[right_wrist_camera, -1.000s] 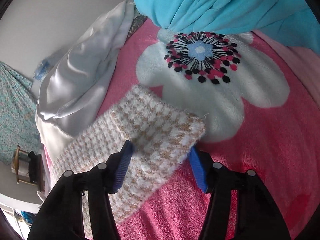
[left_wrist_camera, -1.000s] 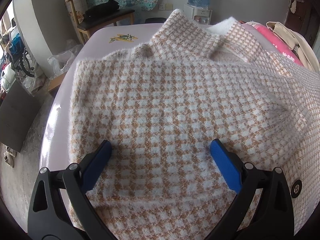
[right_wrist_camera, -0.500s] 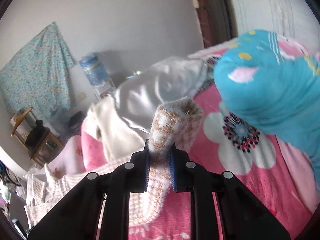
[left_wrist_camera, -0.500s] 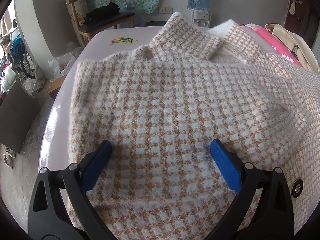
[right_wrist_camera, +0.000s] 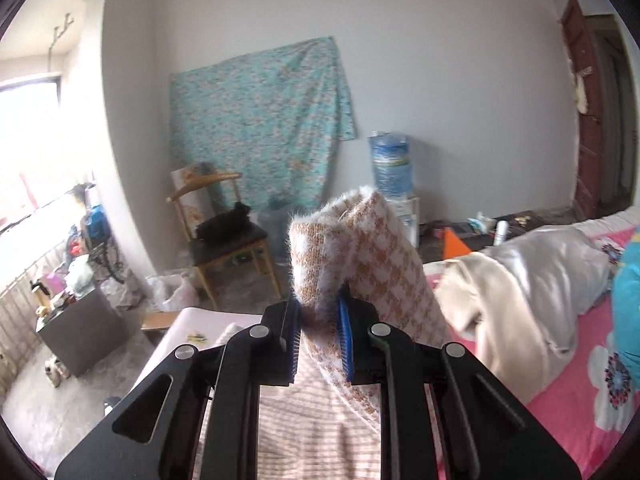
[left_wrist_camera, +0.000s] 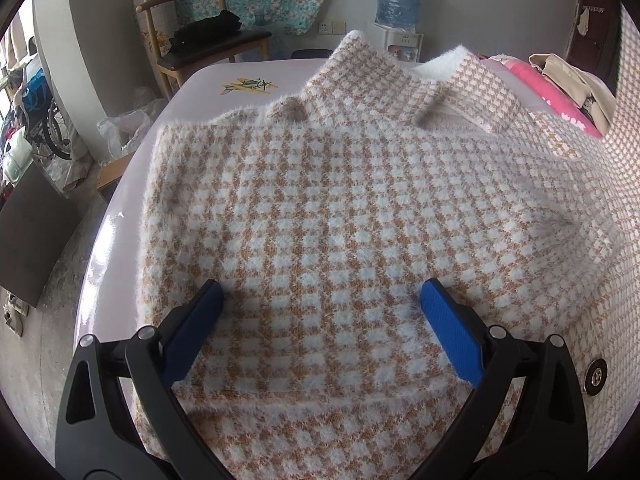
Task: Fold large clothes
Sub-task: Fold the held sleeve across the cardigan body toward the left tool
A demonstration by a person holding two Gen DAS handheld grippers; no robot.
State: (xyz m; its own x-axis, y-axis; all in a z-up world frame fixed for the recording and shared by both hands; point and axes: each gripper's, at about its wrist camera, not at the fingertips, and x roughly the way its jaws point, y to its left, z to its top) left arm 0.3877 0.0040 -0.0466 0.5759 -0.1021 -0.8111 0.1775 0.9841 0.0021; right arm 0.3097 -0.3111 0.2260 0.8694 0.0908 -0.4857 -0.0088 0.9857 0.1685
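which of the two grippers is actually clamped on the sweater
The right gripper: its blue pads pinch the cuff of the fuzzy tan-and-white checked sweater and hold it up. The left gripper is wide open over the flat body.

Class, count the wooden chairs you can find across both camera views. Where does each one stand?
1. The same wooden chair shows in both views, against the far wall below the floral cloth, with a dark bundle on its seat. Others may be hidden.
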